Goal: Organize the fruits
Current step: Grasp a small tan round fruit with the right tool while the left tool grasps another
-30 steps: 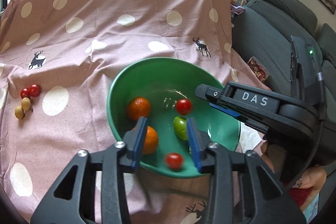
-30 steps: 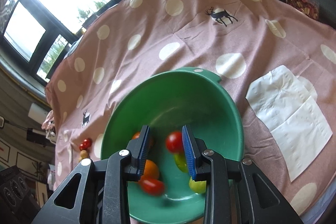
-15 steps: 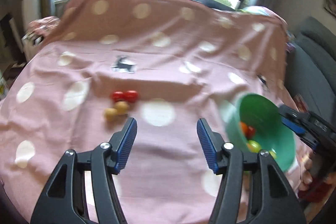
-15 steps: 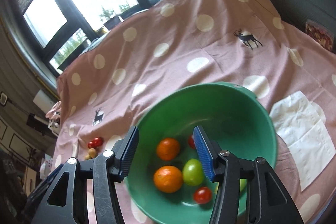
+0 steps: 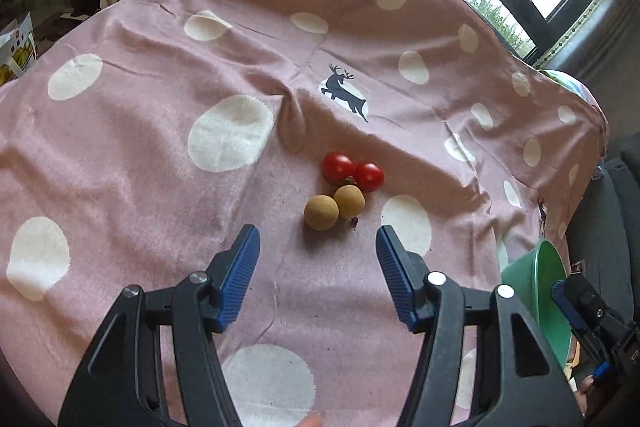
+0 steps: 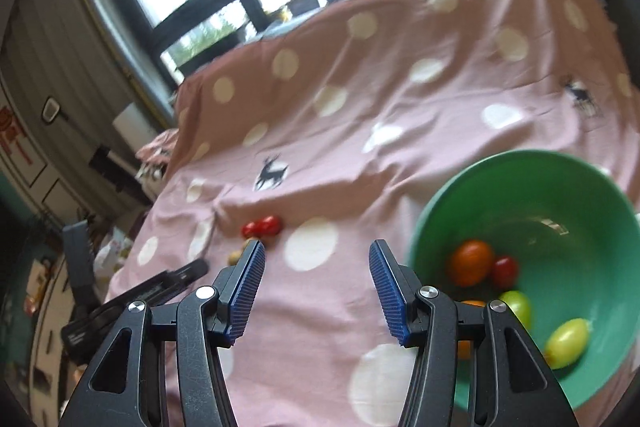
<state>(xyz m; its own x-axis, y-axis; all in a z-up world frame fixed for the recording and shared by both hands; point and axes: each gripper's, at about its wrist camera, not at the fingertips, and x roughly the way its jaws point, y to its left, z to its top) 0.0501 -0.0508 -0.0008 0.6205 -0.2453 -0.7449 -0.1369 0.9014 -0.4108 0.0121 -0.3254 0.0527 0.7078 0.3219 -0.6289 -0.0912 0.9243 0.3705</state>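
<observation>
Left gripper jaws wide, just opened, empty, short of two tan round fruits and two red cherry tomatoes on pink dotted cloth. Best straddling one tan fruit squarely, clear of its neighbour. Right gripper jaws half open, just opened, empty. Green plastic bowl: oranges, tomato, green fruits.

Two red tomatoes touch two tan round fruits on the cloth; a green bowl at right holds oranges, tomatoes.
</observation>
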